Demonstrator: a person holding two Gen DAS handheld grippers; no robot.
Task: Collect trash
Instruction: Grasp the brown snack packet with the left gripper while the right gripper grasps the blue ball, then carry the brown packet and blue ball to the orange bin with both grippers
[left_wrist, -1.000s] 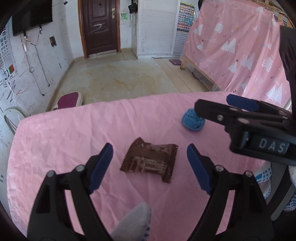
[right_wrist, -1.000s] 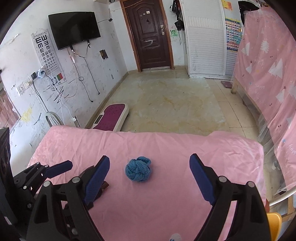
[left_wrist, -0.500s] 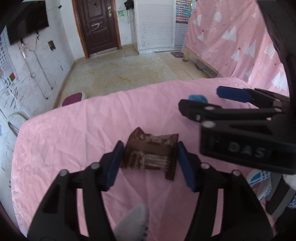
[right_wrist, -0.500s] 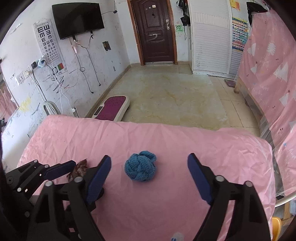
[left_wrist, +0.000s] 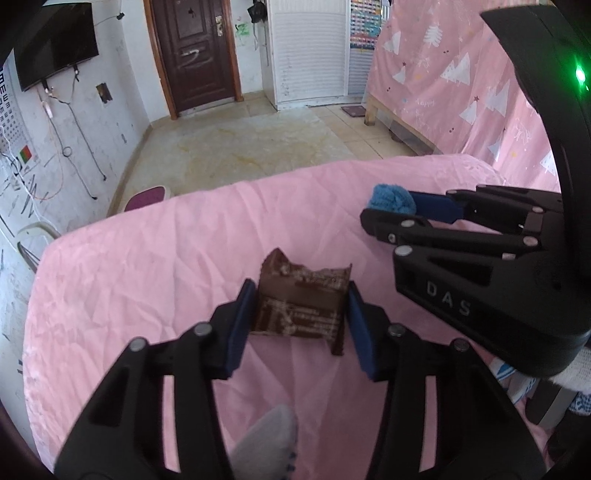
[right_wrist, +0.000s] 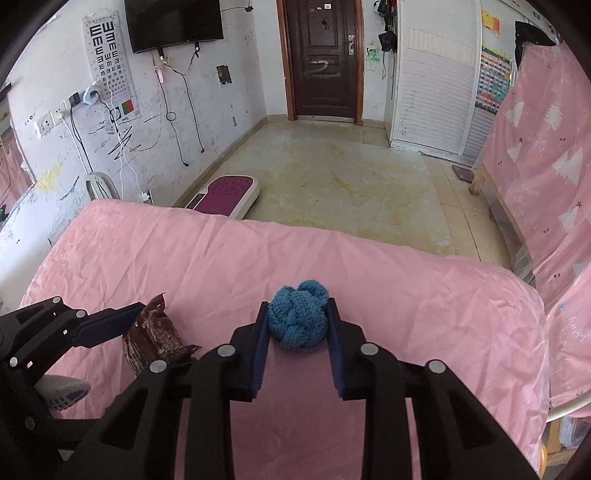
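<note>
Right wrist: wrapper (right_wrist: 153, 341) beside knit ball (right_wrist: 297, 314), left tongs (right_wrist: 122, 325) alongside.

Scuffed white wall (right_wrist: 55, 155), dark door (right_wrist: 321, 55), wall-mounted TV (right_wrist: 173, 22), beige floor (right_wrist: 332, 184)

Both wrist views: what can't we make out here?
- Brown wrapper: print blurred in the left wrist view; partly behind the right gripper in the right wrist view.
- Blue knitted ball: mostly hidden by that gripper's fingers in the left wrist view.
- Trash container: in neither view.
- Left gripper: grip firmness.
</note>
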